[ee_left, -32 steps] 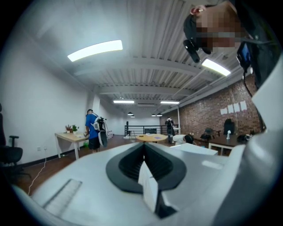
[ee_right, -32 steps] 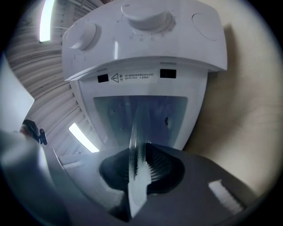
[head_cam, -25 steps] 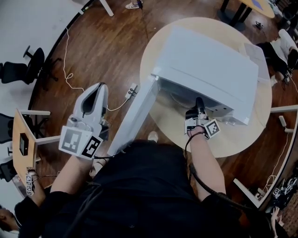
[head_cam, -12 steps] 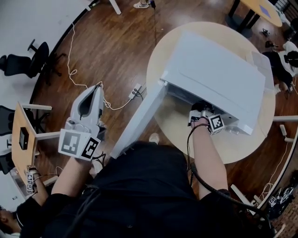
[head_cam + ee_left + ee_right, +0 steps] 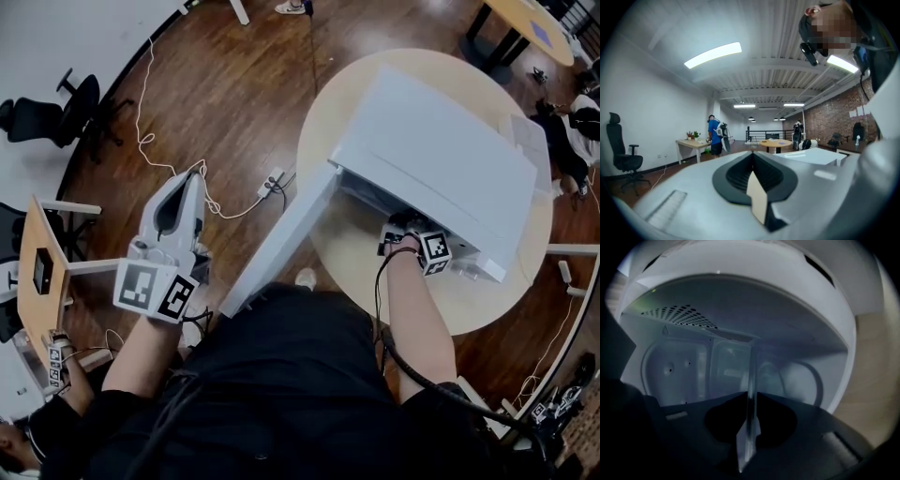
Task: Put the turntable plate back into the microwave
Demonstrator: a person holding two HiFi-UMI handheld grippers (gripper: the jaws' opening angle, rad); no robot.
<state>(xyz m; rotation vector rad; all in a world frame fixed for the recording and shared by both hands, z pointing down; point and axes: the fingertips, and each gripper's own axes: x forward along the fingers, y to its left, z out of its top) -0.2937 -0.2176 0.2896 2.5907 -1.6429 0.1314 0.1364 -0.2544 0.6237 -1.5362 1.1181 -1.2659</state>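
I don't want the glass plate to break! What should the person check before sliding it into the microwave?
1. The microwave door is swung open: ok.
2. The right tongs are closing on the turntable plate, with its thin glass edge between them: ok.
3. Plate held level: cannot tell, only its edge shows.
4. Nothing in the way inside the cavity: cannot tell, the tongs hide its floor.
5. The left tongs are shut, empty and apart from the door: ok.
6. The microwave rests on the round table: ok.
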